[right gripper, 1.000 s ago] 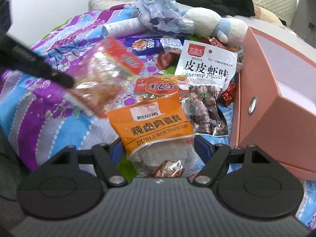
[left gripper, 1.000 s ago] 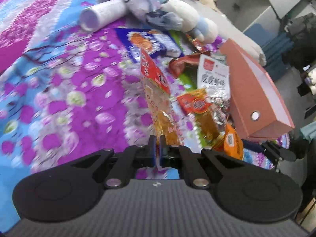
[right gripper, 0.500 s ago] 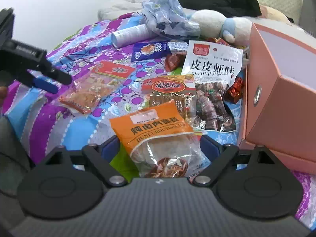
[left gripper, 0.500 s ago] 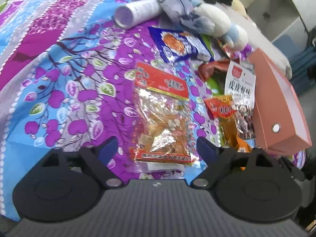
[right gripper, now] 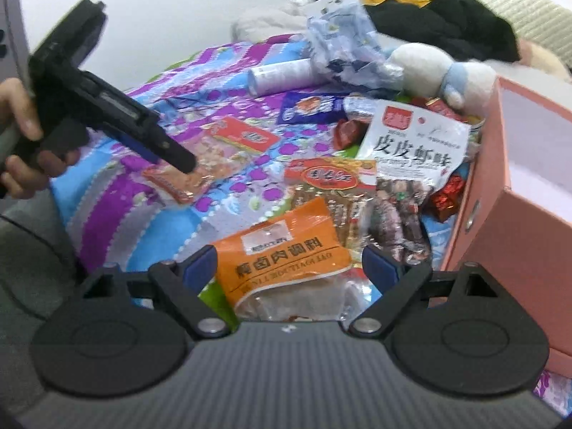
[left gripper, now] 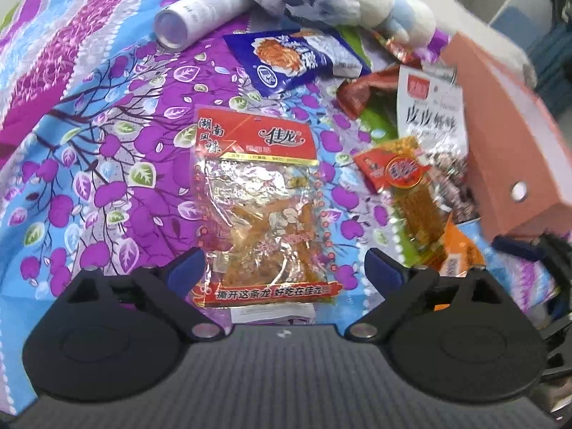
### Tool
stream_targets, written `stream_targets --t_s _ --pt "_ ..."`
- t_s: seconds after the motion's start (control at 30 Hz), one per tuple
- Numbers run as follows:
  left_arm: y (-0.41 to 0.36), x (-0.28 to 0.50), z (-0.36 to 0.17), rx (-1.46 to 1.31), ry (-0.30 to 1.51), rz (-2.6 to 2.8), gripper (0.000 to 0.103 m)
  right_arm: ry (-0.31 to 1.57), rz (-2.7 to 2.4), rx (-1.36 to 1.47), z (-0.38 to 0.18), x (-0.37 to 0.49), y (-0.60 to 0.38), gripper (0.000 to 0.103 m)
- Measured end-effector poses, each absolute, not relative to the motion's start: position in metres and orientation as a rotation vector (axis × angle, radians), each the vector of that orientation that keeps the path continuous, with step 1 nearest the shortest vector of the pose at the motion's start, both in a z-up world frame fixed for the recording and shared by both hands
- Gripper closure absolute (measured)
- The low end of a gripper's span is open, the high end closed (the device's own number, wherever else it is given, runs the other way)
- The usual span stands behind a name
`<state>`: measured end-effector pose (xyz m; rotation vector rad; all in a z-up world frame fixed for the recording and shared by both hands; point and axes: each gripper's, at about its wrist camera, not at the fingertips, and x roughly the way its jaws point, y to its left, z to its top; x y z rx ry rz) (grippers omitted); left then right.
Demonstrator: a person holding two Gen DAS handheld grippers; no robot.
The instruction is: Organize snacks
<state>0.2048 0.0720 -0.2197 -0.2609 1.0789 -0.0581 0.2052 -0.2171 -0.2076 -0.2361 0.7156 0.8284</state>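
A clear snack bag with a red header [left gripper: 261, 207] lies flat on the purple and blue bedspread [left gripper: 89, 143]. My left gripper [left gripper: 284, 266] hangs over its near end with the jaws opening, both pads well clear of the bag. In the right wrist view the same bag [right gripper: 214, 153] sits under the left gripper [right gripper: 175, 159]. My right gripper [right gripper: 289, 261] is open around an orange seasoning bag [right gripper: 282, 250] without pressing it. An open pink box [right gripper: 529, 236] stands at the right.
Beside the box lie a white shrimp snack bag [right gripper: 411, 143], a red-labelled strip bag [right gripper: 329, 178] and a blue packet [left gripper: 296, 60]. A white tube [left gripper: 200, 14], a plush toy [right gripper: 429, 68] and clothes crowd the far side. A hand [right gripper: 18, 114] holds the left gripper.
The left gripper opened and let go of the red-headed bag, which dropped from upright to flat on the bedspread. The right jaws spread a little wider around the orange bag.
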Motion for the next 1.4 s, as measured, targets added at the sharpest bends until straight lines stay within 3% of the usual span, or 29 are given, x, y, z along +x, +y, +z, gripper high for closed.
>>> stream_targets --t_s 0.53,0.67,1.03,1.4 --pt "0.060 0.223 -0.249 -0.146 1.133 0.049 0.000 0.783 0.807 -0.362 -0.237 0.205 -0.202 0.015" --pt "0.060 0.223 -0.248 -0.157 1.123 0.067 0.002 0.791 0.788 -0.327 -0.237 0.203 -0.200 0.024" --pt "0.060 0.208 -0.228 -0.188 1.082 0.070 0.035 0.804 0.661 -0.210 -0.224 0.190 -0.203 0.030" --pt "0.051 0.196 -0.219 -0.237 1.055 0.015 0.047 0.833 0.502 -0.045 -0.215 0.196 -0.216 0.032"
